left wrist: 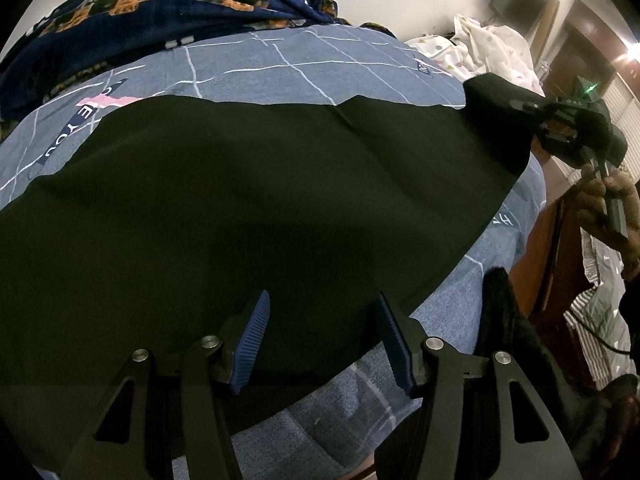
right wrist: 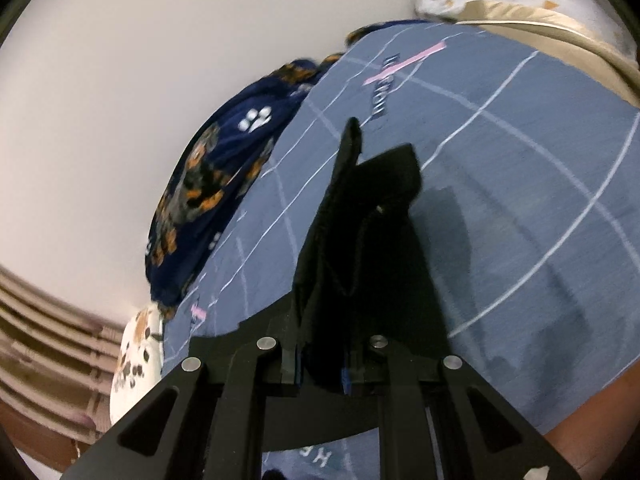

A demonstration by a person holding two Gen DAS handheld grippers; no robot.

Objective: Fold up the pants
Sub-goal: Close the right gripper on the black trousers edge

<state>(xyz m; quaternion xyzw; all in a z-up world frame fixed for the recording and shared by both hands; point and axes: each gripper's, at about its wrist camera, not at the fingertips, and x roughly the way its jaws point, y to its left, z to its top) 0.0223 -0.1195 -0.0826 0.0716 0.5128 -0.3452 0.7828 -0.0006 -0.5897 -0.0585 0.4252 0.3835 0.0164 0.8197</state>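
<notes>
Nearest in the left wrist view, the left hand-held gripper (left wrist: 322, 340) hangs over the pants (left wrist: 240, 208) with its blue ribbed pads (left wrist: 252, 344) spread apart and nothing between them; whether the tips touch the cloth cannot be told. The pants are black and lie spread flat across the bed (left wrist: 280, 64), which wears a grey-blue sheet with thin white lines and some printed lettering. Their near edge runs just under the gripper, and their far edge is a straight line across the sheet.

To the right, a corner of the pants is lifted off the bed by the right hand-held gripper (left wrist: 516, 104), held in a hand (left wrist: 616, 208) at the bed's right side. In the right wrist view that gripper (right wrist: 322, 372) is clamped on a bunched fold of the black cloth (right wrist: 360, 240), which stands up between the fingers (this picture is somewhat blurred).

Farther off, a dark blue blanket (left wrist: 140, 12) with orange patches is heaped along the far side of the bed, against a pale wall. At the far right lies white spotted bedding (left wrist: 492, 48).
</notes>
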